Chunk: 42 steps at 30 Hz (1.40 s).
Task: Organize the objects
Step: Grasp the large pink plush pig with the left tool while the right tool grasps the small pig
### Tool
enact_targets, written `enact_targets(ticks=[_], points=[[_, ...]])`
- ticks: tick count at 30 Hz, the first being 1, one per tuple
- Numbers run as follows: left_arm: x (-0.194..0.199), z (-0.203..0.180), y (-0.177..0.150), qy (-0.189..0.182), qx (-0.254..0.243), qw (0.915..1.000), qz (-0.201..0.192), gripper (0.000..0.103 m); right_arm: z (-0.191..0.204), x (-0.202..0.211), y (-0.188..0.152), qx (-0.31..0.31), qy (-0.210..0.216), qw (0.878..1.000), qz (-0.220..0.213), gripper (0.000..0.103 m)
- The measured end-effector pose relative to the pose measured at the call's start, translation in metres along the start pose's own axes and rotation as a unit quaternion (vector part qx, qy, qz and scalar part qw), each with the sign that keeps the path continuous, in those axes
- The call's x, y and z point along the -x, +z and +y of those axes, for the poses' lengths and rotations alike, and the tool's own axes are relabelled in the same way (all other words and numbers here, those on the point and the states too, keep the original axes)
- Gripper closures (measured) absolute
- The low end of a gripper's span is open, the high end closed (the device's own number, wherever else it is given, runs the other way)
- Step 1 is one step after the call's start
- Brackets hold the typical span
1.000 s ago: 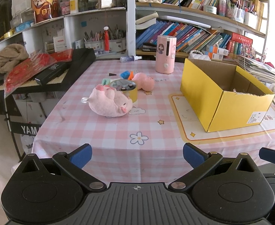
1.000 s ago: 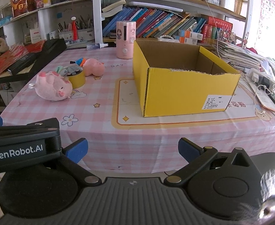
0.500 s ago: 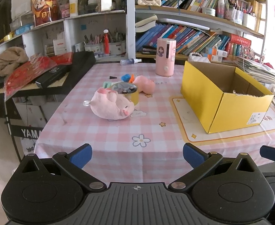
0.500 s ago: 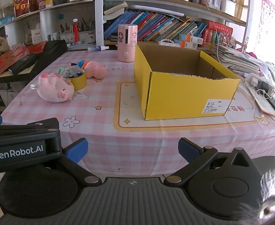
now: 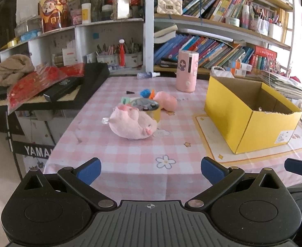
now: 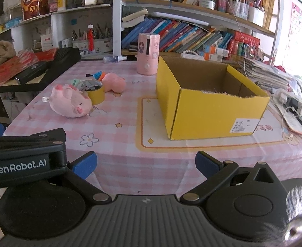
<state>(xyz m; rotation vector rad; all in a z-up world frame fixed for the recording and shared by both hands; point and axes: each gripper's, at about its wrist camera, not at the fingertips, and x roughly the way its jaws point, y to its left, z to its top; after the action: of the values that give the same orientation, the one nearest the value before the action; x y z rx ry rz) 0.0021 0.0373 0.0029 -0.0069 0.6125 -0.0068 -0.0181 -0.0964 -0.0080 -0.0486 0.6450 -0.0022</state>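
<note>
A pink plush pig (image 5: 132,125) lies on the pink checked tablecloth (image 5: 130,156), also in the right wrist view (image 6: 69,100). Behind it are a yellow tape roll (image 5: 149,108), a second pink plush (image 5: 165,100) and small coloured items (image 5: 144,92). An open yellow cardboard box (image 5: 251,115) stands to the right, in the right wrist view (image 6: 210,105) too. My left gripper (image 5: 150,169) is open and empty, before the table's front edge. My right gripper (image 6: 144,165) is open and empty, to the left gripper's right.
A pink cylinder (image 5: 187,71) and a small spray bottle (image 5: 148,75) stand at the table's back. Bookshelves (image 5: 212,41) line the rear wall. A black keyboard (image 5: 48,94) with red packets sits to the left. Papers and cables (image 6: 295,107) lie right of the box.
Both grippers have drawn back and risen slightly, so the table looks smaller and farther. Jaws stay open. The objects have not moved.
</note>
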Motion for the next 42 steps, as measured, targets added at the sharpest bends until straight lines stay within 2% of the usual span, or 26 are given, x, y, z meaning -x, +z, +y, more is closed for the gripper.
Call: enact_targets(ticks=[11, 23, 33, 37, 42], points=[[-0.002, 0.030, 0.002, 0.022, 0.026, 0.9992, -0.020, 0.000, 0.024, -0.011, 0.015, 0.025, 0.025, 0.999, -0.008, 0.000], [-0.028, 0.061, 0.018, 0.055, 0.063, 0.9961, -0.026, 0.001, 0.048, -0.056, 0.041, 0.045, 0.099, 0.994, 0.008, 0.002], [-0.089, 0.075, 0.062, 0.024, 0.111, 0.9935, 0.007, 0.001, 0.048, -0.112, 0.072, 0.075, 0.113, 0.991, 0.016, 0.002], [-0.117, 0.085, 0.077, 0.020, 0.145, 0.9889, 0.021, 0.001, 0.041, -0.132, 0.085, 0.082, 0.109, 0.991, 0.004, 0.002], [-0.134, 0.109, 0.087, 0.042, 0.204, 0.9781, 0.013, 0.001, 0.029, -0.151, 0.106, 0.075, 0.091, 0.992, -0.035, 0.006]])
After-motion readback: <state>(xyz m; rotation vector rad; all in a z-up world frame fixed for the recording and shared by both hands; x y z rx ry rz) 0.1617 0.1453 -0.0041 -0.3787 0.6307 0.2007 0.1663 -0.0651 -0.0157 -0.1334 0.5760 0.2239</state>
